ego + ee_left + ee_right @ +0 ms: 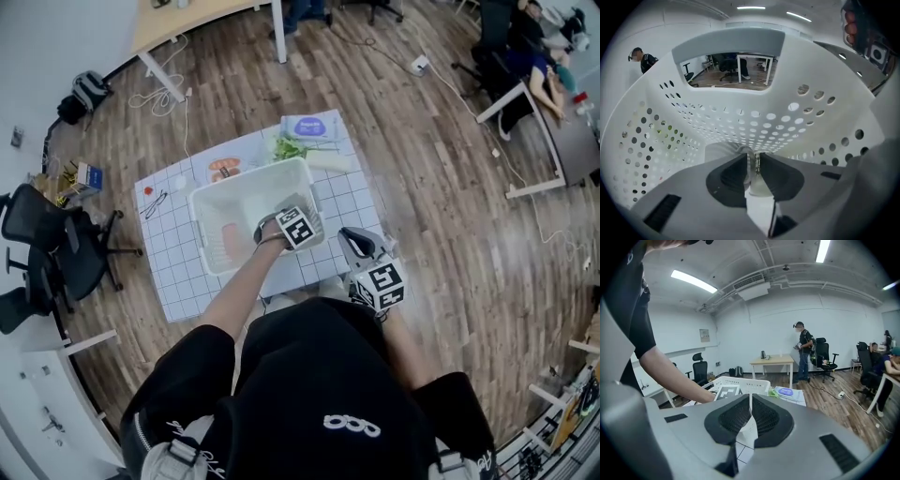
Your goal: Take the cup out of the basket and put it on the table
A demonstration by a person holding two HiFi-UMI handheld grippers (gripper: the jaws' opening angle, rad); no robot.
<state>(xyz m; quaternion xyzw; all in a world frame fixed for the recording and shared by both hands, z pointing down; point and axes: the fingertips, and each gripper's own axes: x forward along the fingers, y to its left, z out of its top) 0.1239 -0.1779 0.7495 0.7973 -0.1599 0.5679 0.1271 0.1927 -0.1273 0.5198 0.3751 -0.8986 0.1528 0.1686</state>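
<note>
The left gripper [753, 158] is almost closed, and its jaws pinch the thin wall of the grey cup [721, 151] inside the white basket [797, 126]. The left forearm reaches forward and this gripper points steeply down. The cup seems upright, but its axis is not clear. The right gripper [750, 404] is closed on nothing, at the edge of the tabletop [173, 272].

Black short-sleeved shirt [309, 375], white logo [352, 425] on it. Pale grey straps [183, 455] at shoulders. Left gripper [753, 164] and right gripper [750, 416]: grey shells, dark ribbed pads [736, 420], black-and-white marker cube [382, 284] on each.
</note>
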